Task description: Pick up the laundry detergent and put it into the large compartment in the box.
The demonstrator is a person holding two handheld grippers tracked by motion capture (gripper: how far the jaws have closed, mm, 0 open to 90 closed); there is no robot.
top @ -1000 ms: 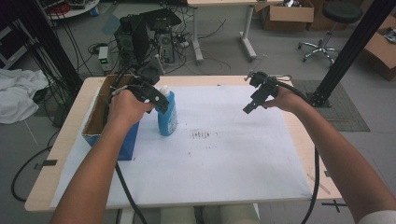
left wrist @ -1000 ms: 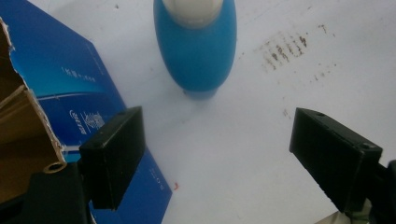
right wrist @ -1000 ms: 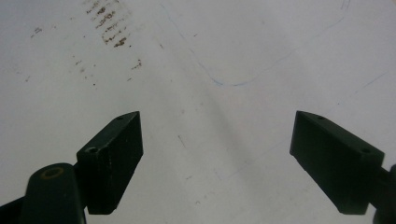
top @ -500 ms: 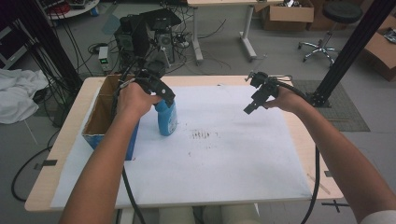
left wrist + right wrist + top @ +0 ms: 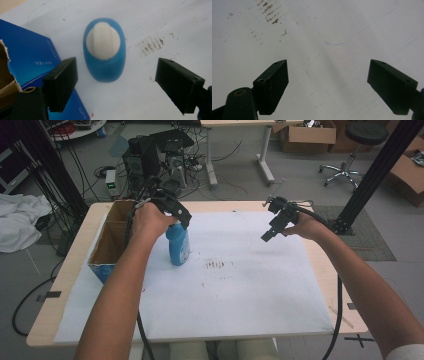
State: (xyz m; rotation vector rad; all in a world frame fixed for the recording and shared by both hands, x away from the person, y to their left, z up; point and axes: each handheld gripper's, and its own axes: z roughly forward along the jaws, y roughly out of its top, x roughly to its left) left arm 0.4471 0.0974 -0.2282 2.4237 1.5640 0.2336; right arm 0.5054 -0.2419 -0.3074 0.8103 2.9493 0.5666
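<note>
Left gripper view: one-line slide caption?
Open left hand-held gripper poised above an upright blue plastic bottle with white cap, beside a blue cardboard box.

From the high view we look forward and down on the table (image 5: pixel 65 285) from the person's side, forearms entering from the bottom, floor and equipment beyond the far edge. The left gripper view rides the left gripper (image 5: pixel 116 82), facing almost straight down, close above the blue bottle (image 5: pixel 105 50) and the blue cardboard box (image 5: pixel 30 65). The right gripper view looks steeply down, close over the white paper sheet (image 5: pixel 337 25). All three share the brown smudge marks (image 5: pixel 216 265).
</note>
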